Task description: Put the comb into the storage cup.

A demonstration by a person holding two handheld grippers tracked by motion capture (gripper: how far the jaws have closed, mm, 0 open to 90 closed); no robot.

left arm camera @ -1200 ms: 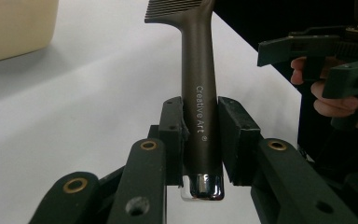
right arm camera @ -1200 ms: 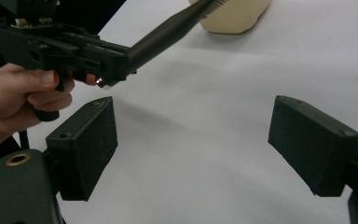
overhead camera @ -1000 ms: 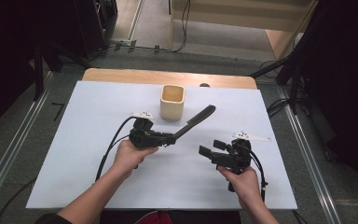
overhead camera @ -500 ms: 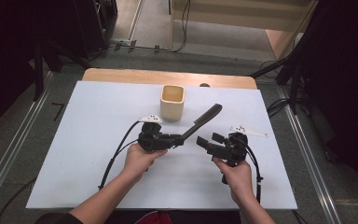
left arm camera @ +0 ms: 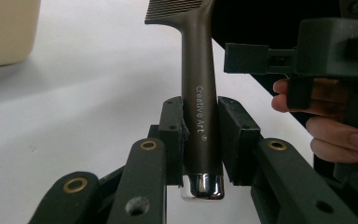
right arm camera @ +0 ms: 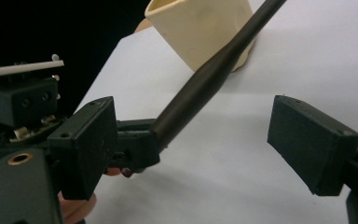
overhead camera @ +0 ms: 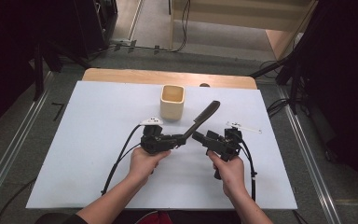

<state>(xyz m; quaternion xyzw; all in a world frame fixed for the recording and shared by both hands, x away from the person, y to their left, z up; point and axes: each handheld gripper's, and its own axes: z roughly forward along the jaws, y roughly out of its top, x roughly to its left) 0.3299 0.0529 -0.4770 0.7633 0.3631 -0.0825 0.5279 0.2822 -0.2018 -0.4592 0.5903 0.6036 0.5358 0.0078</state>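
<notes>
Your left tongs (left arm camera: 200,140) clamp the handle of the brown comb (left arm camera: 199,79), holding it tilted above the white worktop (overhead camera: 88,140) near the cream cup (overhead camera: 172,101). Your right tongs (right arm camera: 191,144) stand wide apart, gripping nothing, just beside the comb's handle.

Dark brown comb (overhead camera: 204,116) clamped by its handle, slanting up off the table.

The comb (left arm camera: 199,93) has a slim handle lettered "Creative Art" and tipped with a chrome cap; fine teeth show at its far end. From the clamped handle it points toward about 1 o'clock, its toothed end just beside the cream cup (overhead camera: 172,101), at the cup's 3 o'clock.
</notes>
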